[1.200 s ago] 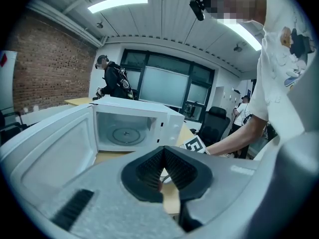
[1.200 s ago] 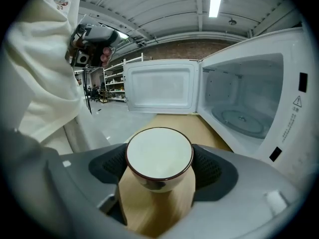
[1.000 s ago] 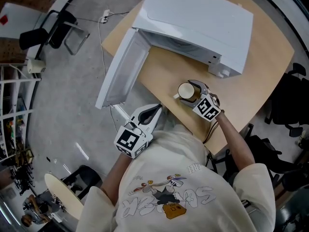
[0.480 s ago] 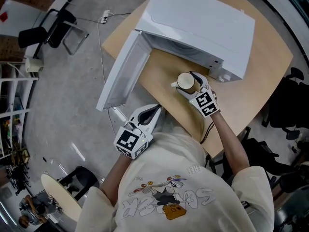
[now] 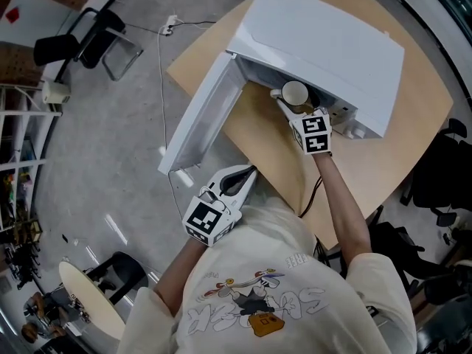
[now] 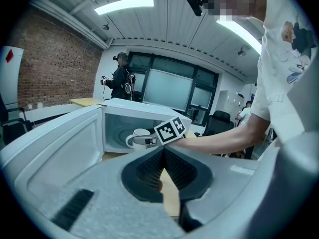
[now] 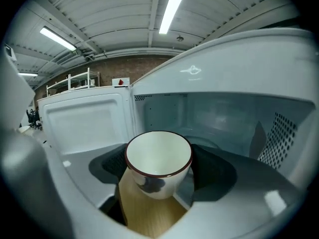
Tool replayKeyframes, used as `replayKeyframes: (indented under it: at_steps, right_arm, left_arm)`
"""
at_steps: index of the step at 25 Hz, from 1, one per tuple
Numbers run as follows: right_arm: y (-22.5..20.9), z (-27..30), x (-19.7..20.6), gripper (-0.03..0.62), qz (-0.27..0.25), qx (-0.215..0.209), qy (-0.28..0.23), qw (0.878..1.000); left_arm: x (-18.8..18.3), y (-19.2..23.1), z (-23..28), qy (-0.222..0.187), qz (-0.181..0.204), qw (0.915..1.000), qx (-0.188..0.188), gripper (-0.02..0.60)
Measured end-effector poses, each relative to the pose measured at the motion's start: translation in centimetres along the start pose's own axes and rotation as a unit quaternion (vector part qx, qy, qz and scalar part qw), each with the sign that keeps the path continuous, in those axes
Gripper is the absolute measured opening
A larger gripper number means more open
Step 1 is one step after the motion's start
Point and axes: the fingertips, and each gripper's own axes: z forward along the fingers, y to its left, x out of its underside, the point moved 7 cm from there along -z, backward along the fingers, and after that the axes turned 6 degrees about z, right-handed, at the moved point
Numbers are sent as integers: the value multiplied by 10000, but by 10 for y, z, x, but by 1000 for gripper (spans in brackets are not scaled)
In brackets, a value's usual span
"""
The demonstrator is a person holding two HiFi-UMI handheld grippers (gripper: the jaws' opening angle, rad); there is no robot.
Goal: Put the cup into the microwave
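Note:
A white cup (image 5: 296, 92) with a dark rim hangs upright at the mouth of the white microwave (image 5: 324, 35). My right gripper (image 5: 296, 100) is shut on it. In the right gripper view the cup (image 7: 158, 159) sits between the two dark pads, with the microwave cavity (image 7: 224, 118) straight ahead. The microwave door (image 5: 203, 124) stands wide open to the left. My left gripper (image 5: 249, 174) hovers off the table's near edge, shut and with nothing in it. The left gripper view shows its jaws meeting at the tip, and beyond them the cup (image 6: 140, 135) at the opening.
The microwave stands on a wooden table (image 5: 402, 146). On the grey floor to the left are black chairs (image 5: 81, 39) and a cable (image 5: 164, 57). More black chairs (image 5: 442, 168) stand to the right. A person (image 6: 119, 76) stands far off in the left gripper view.
My right gripper has lifted the cup off the table and carried it up to the microwave's opening. The left gripper has stayed about where it was.

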Motion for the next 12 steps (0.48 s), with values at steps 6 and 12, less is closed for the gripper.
replayKeyframes:
  at_steps: [6, 12]
  right_arm:
    - [-20, 27, -16, 391, 211, 360, -161, 9990]
    - [-35, 43, -16, 391, 151, 612, -112, 9979]
  left_arm:
    - [4, 15, -8, -34, -190, 9997, -144, 3]
    - [6, 23, -12, 2, -245, 9995, -223, 3]
